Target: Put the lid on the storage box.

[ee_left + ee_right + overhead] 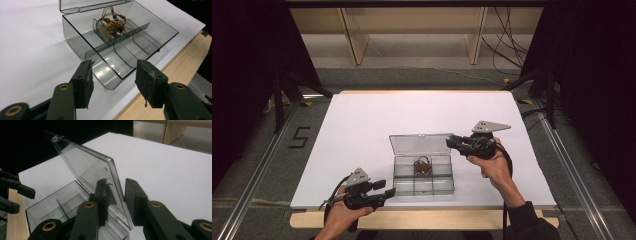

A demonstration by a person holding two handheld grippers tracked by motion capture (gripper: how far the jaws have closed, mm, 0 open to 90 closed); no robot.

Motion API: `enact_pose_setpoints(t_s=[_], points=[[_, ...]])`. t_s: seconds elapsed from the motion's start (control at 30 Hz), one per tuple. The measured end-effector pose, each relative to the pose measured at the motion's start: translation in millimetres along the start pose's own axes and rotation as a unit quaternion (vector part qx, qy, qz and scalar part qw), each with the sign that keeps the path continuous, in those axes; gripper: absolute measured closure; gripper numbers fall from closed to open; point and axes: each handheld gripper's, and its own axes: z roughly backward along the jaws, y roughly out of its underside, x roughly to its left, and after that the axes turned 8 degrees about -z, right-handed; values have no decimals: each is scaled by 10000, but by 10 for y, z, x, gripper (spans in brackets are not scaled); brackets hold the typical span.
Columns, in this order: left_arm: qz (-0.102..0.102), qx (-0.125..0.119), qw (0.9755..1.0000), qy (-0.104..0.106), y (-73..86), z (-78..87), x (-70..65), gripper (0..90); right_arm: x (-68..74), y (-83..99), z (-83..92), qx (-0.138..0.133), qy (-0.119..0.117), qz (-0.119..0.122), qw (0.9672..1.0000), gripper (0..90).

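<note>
My right gripper (451, 142) straddles the organizer box's (424, 180) raised lid (92, 172), jaws apart; my left gripper (113, 75) hangs spread, level, at the bench's (362, 125) near edge.

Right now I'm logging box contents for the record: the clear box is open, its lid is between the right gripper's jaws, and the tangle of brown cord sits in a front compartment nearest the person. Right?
One detail is off. The brown cord lies in a back compartment, on the lid's side, as the high view shows. The rest holds: the clear box is open and the right gripper has the lid between its jaws.
</note>
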Motion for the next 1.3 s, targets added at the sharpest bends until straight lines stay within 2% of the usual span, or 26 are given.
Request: enact_pose_setpoints(t_s=[0.03, 0.07, 0.1, 0.2, 0.27, 0.3, 0.33, 0.37, 0.43, 0.47, 0.5, 0.57, 0.6, 0.63, 0.67, 0.7, 0.73, 0.8, 0.83, 0.87, 0.9, 0.93, 1.03, 1.17, 1.23, 1.3], points=[[-16, 25, 10000, -29, 4, 4, -13, 456, 3, 1, 5, 21, 7, 34, 10000, 725], [-31, 14, 10000, -36, 17, -1, -25, 445, -6, -2, 8, -19, 85, 179, 9998, 724], [-31, 13, 10000, -58, 27, -4, -40, 436, 5, 4, 7, 14, -4, 104, 9999, 723], [-141, 92, 9999, -35, 58, -6, -44, 412, 40, 18, 22, 53, 27, 86, 9999, 717], [-147, 91, 9998, -47, 78, -21, -57, 399, 48, 19, 29, 44, 51, 149, 9999, 715], [-94, 117, 9999, -67, 88, -24, -69, 389, 39, 15, 34, 22, 100, 278, 9996, 712], [-199, 167, 9996, -72, 90, -20, -63, 383, 44, 16, 43, 32, 111, 312, 9994, 709], [-157, 167, 9997, -86, 94, -20, -73, 382, 75, 29, 41, 58, 42, 135, 9999, 708], [-106, 179, 9997, -110, 96, -11, -80, 377, 92, 35, 49, 53, 30, 141, 9999, 704], [-84, 108, 9998, -136, 98, -13, -89, 374, 82, 30, 55, 45, 62, 253, 9997, 702], [-207, 158, 9996, -120, 96, 1, -73, 372, 79, 26, 67, 40, 126, 371, 9992, 700], [-179, 141, 9997, -107, 103, 1, -76, 370, 107, 34, 69, 62, 70, 285, 9996, 697], [-157, 153, 9997, -130, 107, 3, -83, 367, 98, 34, 64, -29, 128, 409, 9991, 695], [-175, 156, 9997, -113, 111, 4, -83, 366, 132, 47, 74, 59, 105, 184, 9998, 693], [-181, 145, 9997, -102, 115, 1, -85, 365, 134, 48, 77, 105, 36, 191, 9998, 691], [-174, 117, 9997, -107, 116, -3, -92, 363, 136, 47, 89, 122, 89, 243, 9996, 689], [-271, 221, 9993, -93, 116, 13, -79, 362, 128, 47, 83, 107, 59, 302, 9995, 687], [-261, 187, 9994, -143, 122, 11, -82, 357, 125, 50, 83, 81, 38, 350, 9993, 682], [-116, 140, 9997, -145, 122, 11, -105, 356, 131, 53, 85, 72, 64, 351, 9993, 680], [-124, 120, 9997, -164, 122, 13, -106, 354, 158, 63, 94, 125, 51, 221, 9997, 680], [-160, 132, 9996, -168, 123, 19, -100, 354, 167, 65, 99, 96, 113, 233, 9996, 679], [-148, 112, 9997, -178, 125, 17, -103, 352, 172, 67, 100, 103, 62, 243, 9996, 678], [-246, 192, 9994, -122, 135, 18, -90, 342, 179, 63, 109, 50, 152, 469, 9988, 675], [-216, 168, 9995, -177, 148, 4, -100, 324, 237, 75, 140, 159, 111, 288, 9994, 668], [-256, 203, 9993, -187, 146, 11, -101, 318, 222, 69, 127, 55, 44, 556, 9984, 666], [-195, 169, 9995, -171, 153, 11, -117, 315, 240, 71, 146, 36, 104, 575, 9983, 664]])
